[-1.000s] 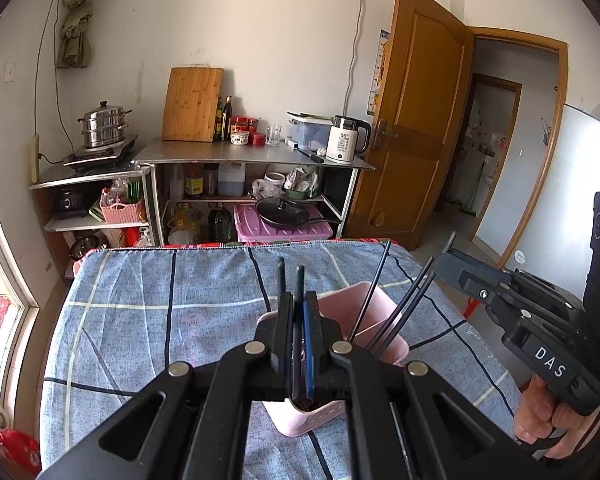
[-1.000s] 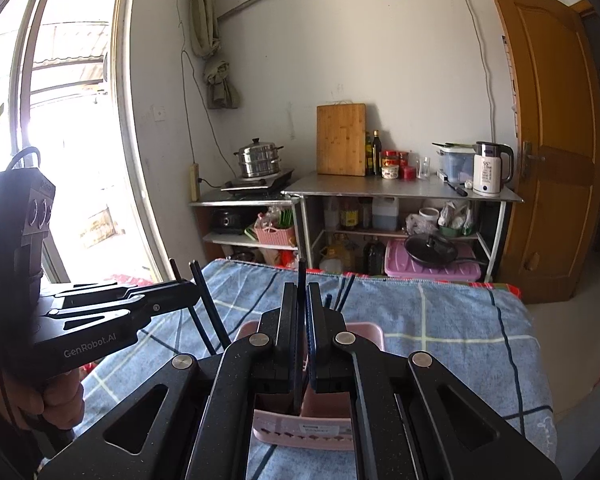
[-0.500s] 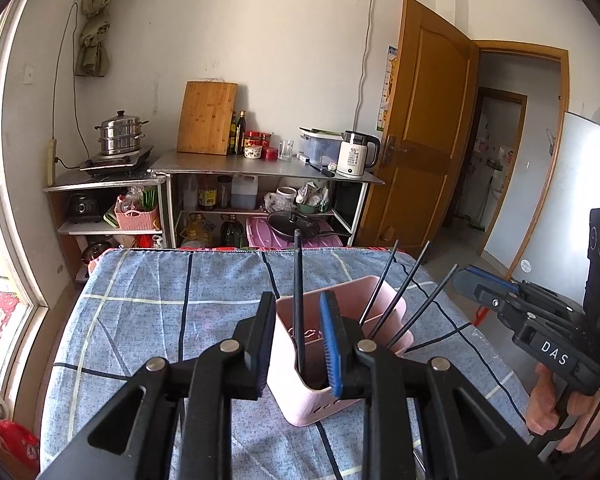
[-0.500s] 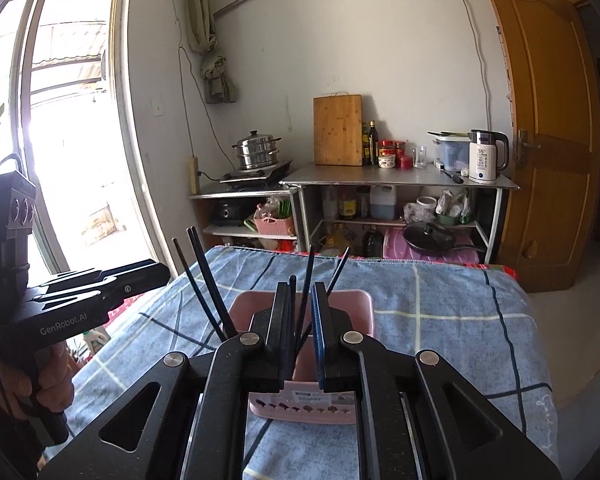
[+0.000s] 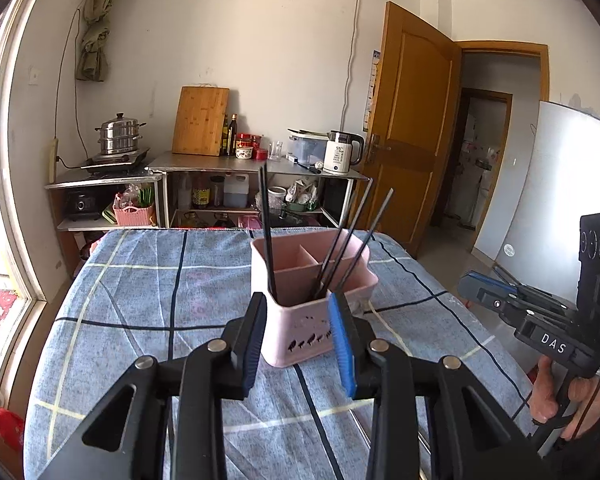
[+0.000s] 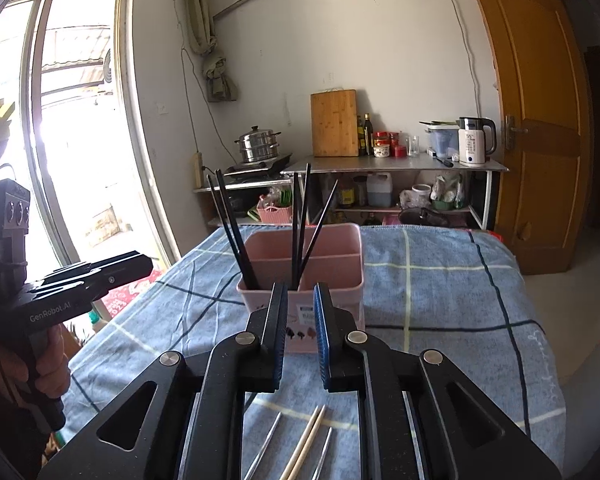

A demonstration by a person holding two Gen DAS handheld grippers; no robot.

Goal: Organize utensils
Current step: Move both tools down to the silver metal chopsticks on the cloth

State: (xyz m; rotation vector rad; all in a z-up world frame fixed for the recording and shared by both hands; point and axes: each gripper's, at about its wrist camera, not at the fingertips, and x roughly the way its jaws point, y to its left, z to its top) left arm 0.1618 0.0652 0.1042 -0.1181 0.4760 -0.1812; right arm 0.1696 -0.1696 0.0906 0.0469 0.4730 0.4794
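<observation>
A home kitchen is showing here. A steamer pot (image 5: 121, 136), cutting board (image 5: 201, 120) and kettle (image 5: 342, 152) are sitting along the steel worktop (image 5: 220, 163).

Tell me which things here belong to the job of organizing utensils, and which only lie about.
Job: pink holder, black chopsticks, loose chopsticks on the cloth.
Lying about: kettle, cutting board, steamer pot, pink basket.
</observation>
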